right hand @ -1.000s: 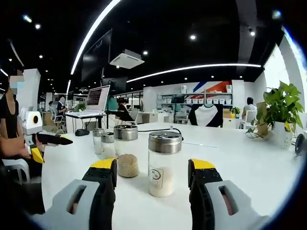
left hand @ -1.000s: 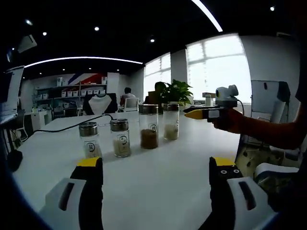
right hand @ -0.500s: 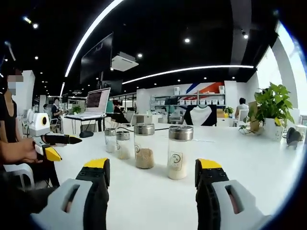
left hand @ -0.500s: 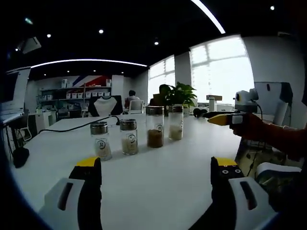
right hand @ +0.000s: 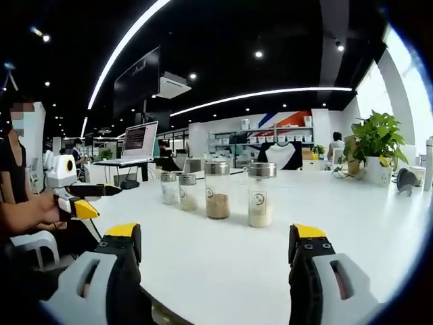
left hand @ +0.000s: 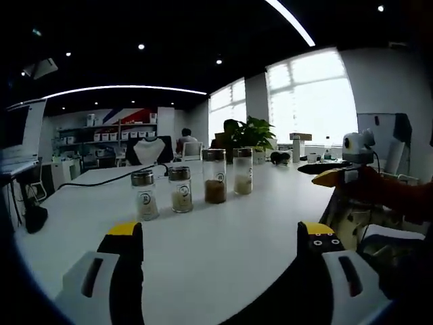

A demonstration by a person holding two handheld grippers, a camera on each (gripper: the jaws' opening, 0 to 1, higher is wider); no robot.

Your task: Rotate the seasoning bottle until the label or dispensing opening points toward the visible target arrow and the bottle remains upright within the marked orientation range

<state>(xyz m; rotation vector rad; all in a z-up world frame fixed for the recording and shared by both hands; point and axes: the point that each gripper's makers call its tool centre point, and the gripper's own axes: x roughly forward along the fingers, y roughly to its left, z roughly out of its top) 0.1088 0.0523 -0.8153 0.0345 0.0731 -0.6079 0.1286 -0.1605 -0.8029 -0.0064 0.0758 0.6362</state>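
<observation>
In the left gripper view, your left gripper (left hand: 220,240) rises from the bottom of the frame with its yellow-tipped jaws spread wide and nothing between them. Above the left jaw, in the middle band of the frame, four seasoning bottles stand upright in a row on the white table (left hand: 223,233). From left to right: a short bottle with white contents (left hand: 145,195), a short bottle with pale contents (left hand: 180,189), a tall bottle with brown contents (left hand: 214,176) and a tall bottle with light contents (left hand: 243,171). A potted plant (left hand: 252,133) sits behind the row, upper centre. At the right edge, your right gripper (left hand: 333,174) reaches in over the table edge, well apart from the bottles.

In the right gripper view, your left gripper (right hand: 84,200) shows at the left edge, held in a hand. Your right gripper (right hand: 215,247) comes up from the bottom, jaws parted wide and empty. Centred above them stands the same row: two short bottles at left (right hand: 168,187) (right hand: 187,192), then the brown-filled bottle (right hand: 217,189), then the light-filled bottle (right hand: 261,193). All sit clear of both jaws. The plant (right hand: 374,145) stands at the far right.
</observation>
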